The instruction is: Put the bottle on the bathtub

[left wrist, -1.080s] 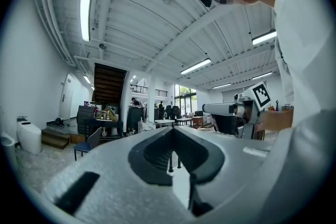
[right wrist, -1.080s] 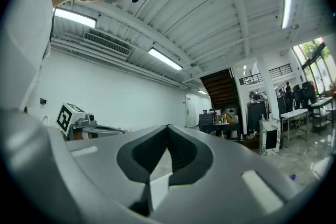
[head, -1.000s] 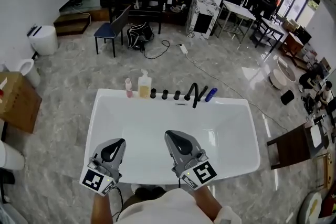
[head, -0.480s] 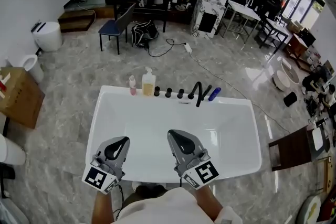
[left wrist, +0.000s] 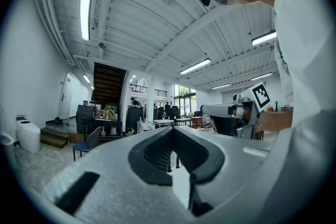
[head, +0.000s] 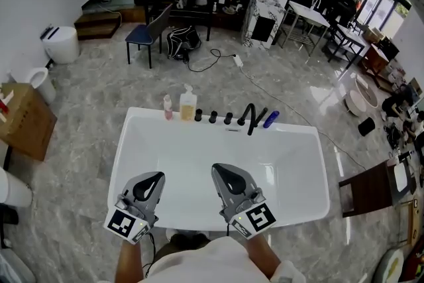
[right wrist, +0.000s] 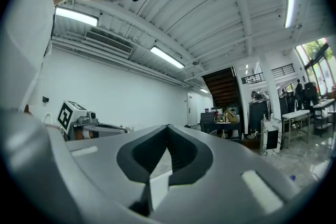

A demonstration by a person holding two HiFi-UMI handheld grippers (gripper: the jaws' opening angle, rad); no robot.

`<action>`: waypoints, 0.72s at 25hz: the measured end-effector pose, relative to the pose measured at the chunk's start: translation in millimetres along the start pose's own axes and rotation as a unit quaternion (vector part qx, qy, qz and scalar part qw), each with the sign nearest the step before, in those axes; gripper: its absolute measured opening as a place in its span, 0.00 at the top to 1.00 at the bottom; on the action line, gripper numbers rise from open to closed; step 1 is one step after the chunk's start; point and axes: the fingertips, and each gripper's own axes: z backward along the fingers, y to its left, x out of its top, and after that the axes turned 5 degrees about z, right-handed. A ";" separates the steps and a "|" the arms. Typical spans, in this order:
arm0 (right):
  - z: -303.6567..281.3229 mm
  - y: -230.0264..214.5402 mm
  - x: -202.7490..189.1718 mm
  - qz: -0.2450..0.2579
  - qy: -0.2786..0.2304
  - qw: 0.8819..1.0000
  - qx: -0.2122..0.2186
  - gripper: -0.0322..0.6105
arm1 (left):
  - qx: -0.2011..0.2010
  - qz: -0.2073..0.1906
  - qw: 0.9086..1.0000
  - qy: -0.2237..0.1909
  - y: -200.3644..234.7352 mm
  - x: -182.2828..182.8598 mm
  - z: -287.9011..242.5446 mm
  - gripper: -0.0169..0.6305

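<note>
While both claws hang level over the tub's near rim, neither carries anything: the left claw [head: 151,179] and the right claw [head: 222,173] are each clenched on nothing, tips together. Beyond them lies the bare white tub [head: 199,156]. On its far rim, left of the black taps [head: 212,118] and spout [head: 250,117], a pink bottle [head: 167,107] and a taller pump bottle [head: 188,105] stand upright, just beside each other. I cannot tell which one the task means, and both already sit on the tub. They lie ahead, between the two claws' lines, the pink one likely nearer the left.
</note>
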 end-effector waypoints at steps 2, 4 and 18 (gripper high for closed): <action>-0.2 -0.1 -1.1 0.000 -0.001 1.000 0.001 0.94 | -0.001 -0.001 1.000 0.001 -0.5 -1.0 -0.4 0.97; -0.3 0.0 -2.9 0.000 0.000 1.000 0.002 0.94 | -0.001 -0.002 1.000 0.002 -1.2 -2.2 -0.8 0.97; -2.4 1.1 -3.6 0.002 -0.001 1.000 0.006 0.94 | 0.000 -0.006 1.000 0.005 -0.8 -1.9 -0.8 0.97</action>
